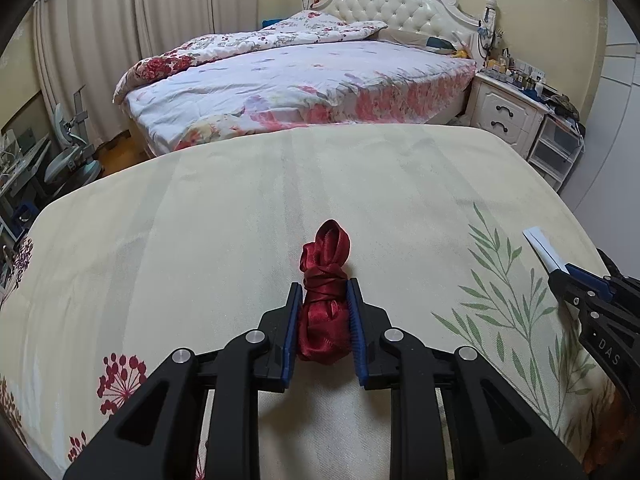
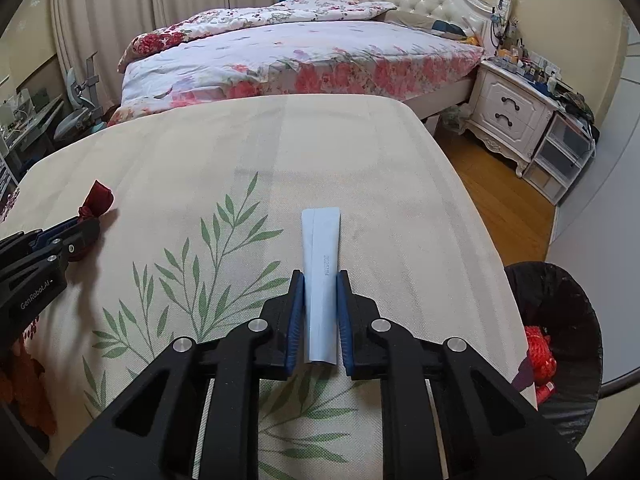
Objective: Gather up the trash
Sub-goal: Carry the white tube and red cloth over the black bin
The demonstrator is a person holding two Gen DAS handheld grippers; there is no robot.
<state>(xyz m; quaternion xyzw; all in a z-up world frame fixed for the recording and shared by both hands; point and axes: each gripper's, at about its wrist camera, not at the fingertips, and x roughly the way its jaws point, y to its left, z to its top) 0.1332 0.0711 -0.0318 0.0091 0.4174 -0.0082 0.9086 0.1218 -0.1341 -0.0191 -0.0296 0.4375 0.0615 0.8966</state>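
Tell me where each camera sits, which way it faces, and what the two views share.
Left wrist: on the left claw, looking down along its fingers at the red satin bundle it grips on the tablecloth; the right claw shows at right.
Right wrist: on the right claw, looking at the pale blue packet it grips; bin at right.
Shared: both claws, both items, cloth, bed.

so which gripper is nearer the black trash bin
Right. The right gripper, shut on the pale wrapper, is just beside the bin; the left gripper, holding the red cloth bundle, sits farther away.
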